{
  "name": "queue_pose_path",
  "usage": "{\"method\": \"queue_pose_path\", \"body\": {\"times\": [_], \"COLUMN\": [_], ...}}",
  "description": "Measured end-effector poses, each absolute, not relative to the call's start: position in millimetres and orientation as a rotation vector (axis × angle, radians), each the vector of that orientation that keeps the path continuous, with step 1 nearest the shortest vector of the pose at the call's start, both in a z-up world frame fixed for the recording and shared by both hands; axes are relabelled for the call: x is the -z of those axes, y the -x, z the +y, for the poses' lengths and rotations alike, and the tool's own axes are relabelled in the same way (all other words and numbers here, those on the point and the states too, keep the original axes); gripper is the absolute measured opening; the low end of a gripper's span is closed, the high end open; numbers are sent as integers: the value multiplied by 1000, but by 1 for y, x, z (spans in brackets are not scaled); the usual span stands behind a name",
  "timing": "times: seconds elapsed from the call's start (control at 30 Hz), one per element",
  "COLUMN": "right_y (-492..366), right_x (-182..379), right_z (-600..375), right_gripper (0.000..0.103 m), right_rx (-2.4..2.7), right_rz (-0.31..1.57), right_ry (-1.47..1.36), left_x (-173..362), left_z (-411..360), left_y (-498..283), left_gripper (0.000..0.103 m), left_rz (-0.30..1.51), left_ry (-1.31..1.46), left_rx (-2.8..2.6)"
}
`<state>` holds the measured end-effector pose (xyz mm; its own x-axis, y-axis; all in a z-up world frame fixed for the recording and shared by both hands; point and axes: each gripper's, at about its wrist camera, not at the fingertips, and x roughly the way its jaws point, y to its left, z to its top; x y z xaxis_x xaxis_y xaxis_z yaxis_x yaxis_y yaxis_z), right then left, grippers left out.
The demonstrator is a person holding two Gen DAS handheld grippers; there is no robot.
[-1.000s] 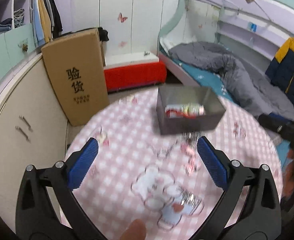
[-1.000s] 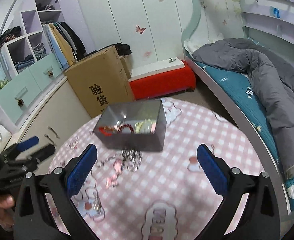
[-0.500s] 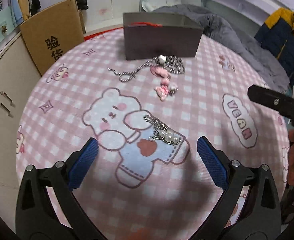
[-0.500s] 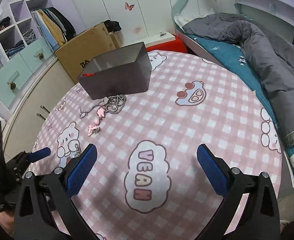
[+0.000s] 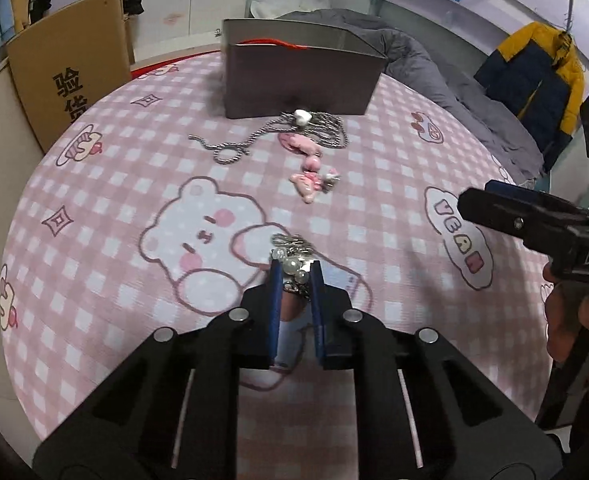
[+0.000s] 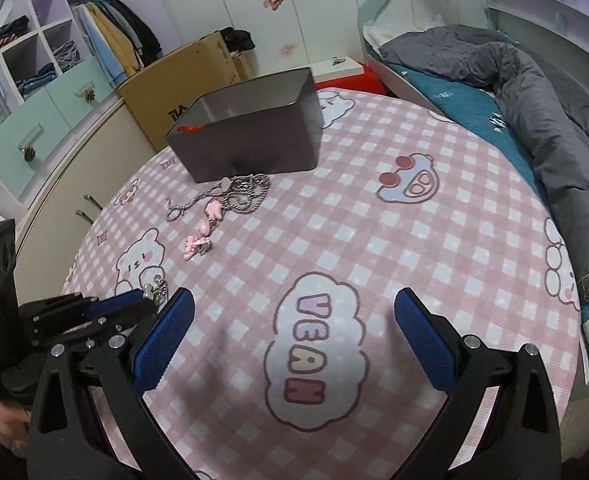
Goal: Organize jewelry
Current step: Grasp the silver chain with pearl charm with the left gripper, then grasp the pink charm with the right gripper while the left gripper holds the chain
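My left gripper (image 5: 296, 270) is shut on a pearl and silver-chain piece (image 5: 292, 254) lying on the pink checked tablecloth (image 5: 114, 184). It also shows in the right wrist view (image 6: 156, 290), held by the left gripper (image 6: 144, 300). Farther off lie a pink charm piece (image 5: 310, 176) and a silver chain necklace (image 5: 322, 130), just in front of a grey jewelry box (image 5: 298, 80) with a red cord inside. My right gripper (image 6: 294, 316) is open and empty, above the "VEAN" print; it shows at the right of the left wrist view (image 5: 494, 204).
The table is round, with its edge close on all sides. A cardboard box (image 5: 66, 80) and cabinets (image 6: 54, 120) stand to the left. A bed with a grey duvet (image 6: 534, 92) is on the right.
My left gripper has moved down to the pearl piece and closed on it. My right gripper has come lower and nearer the table, still open.
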<state>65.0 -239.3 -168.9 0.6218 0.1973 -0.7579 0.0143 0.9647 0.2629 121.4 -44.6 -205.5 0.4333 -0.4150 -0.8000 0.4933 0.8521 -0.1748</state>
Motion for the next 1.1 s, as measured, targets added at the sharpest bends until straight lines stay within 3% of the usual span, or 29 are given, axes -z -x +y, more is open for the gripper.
{"method": "queue_pose_path", "body": {"times": [0.23,0.47,0.53,0.57,0.6,0.73,0.77,0.83,0.9,0.97,1.03,1.1], "right_y": [-71,-82,-86,-90,-94,-110,-116,-126,-135,-137,-136,-131], "right_x": [170,169,170,171,172,178,181,186,191,191,190,188], "right_z": [-232,-220,-216,-213,-211,-194,-188,-178,-170,-162,-158,-152], "right_gripper": [96,96,96,96,96,94,90,65,54,50,22,12], "right_rx": [-123,-139,-147,-155,-158,-202,-220,-249,-259,-271,-316,-339], "right_rz": [903,908,907,908,911,904,914,928,933,916,918,907], "right_ry": [-237,-191,-173,-160,-150,-100,-83,-64,-31,19,23,72], "left_x": [206,207,208,208,208,201,199,194,188,184,180,178], "left_z": [-50,-56,-56,-54,-52,-40,-36,-25,-13,-7,-4,-4], "left_y": [-130,-136,-134,-134,-134,-128,-128,-127,-128,-130,-130,-128], "left_gripper": [16,28,27,13,9,9,9,9,9,9,9,9], "left_rz": [980,960,943,937,943,913,907,899,891,888,885,882], "left_ry": [-111,-100,-99,-86,-70,-59,-51,-34,-18,-15,-8,-4], "left_rx": [562,543,545,551,563,565,560,543,525,519,526,540]}}
